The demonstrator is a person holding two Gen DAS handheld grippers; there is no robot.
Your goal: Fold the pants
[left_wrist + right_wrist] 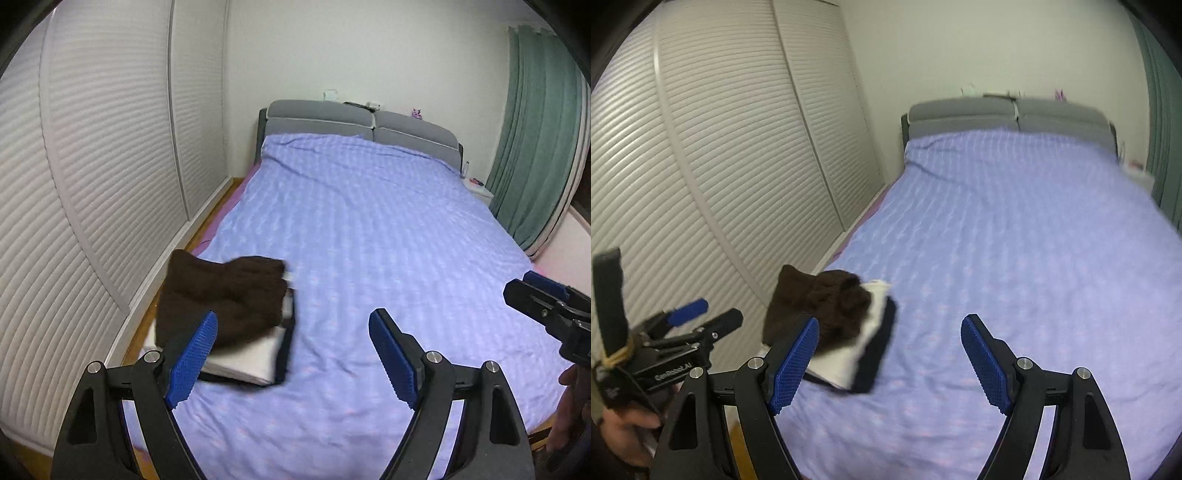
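Folded dark brown pants (225, 295) lie on top of a stack of folded white and dark clothes (258, 360) at the near left edge of the bed; the stack also shows in the right wrist view, brown pants (820, 306) uppermost. My left gripper (291, 354) is open and empty above the bed, its left finger in front of the stack. My right gripper (890, 358) is open and empty, just right of the stack. The right gripper also shows at the right edge of the left wrist view (546, 306), and the left gripper shows at the lower left of the right wrist view (701, 317).
The bed (388, 240) is covered with a lavender sheet and has a grey headboard (362, 127). White louvred wardrobe doors (92, 166) run along the left with a narrow floor gap. A green curtain (535, 140) and a small nightstand (478, 188) stand at the right.
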